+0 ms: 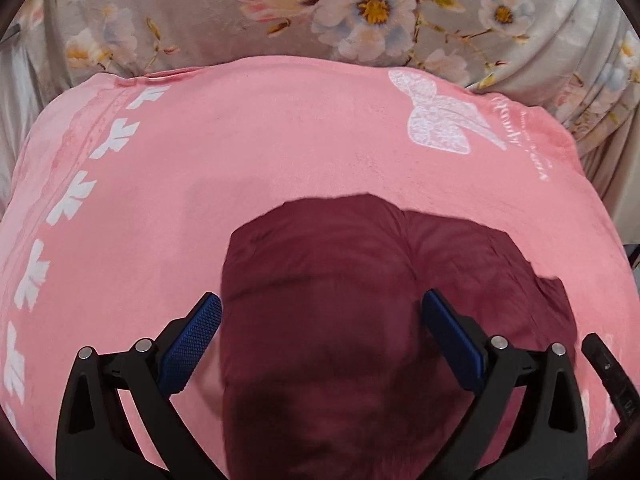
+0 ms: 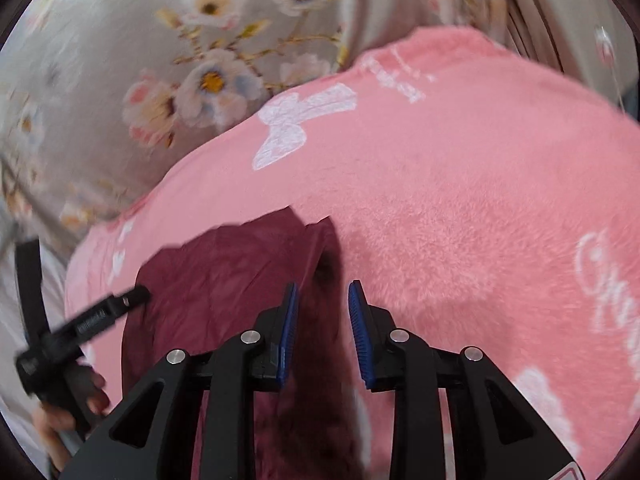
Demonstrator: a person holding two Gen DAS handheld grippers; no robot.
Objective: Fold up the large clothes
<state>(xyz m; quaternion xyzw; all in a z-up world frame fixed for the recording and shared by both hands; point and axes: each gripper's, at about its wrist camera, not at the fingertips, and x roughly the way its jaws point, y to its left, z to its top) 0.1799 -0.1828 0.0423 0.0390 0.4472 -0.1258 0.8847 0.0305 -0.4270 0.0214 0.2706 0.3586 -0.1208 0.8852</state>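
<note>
Your left gripper [image 1: 322, 326] stands wide open over the maroon garment [image 1: 360, 272], gripping nothing. The garment lies on the pink blanket's [image 1: 260, 140] near edge. Your right gripper [image 2: 323, 300], jaws narrowly parted, straddles a maroon fold without pressing it.

A dark maroon garment [image 1: 340, 300] lies on a pink blanket [image 1: 240, 140] with white butterfly and leaf prints; at twelve o'clock, grey sheet [image 1: 200, 8] with pastel flowers.
</note>
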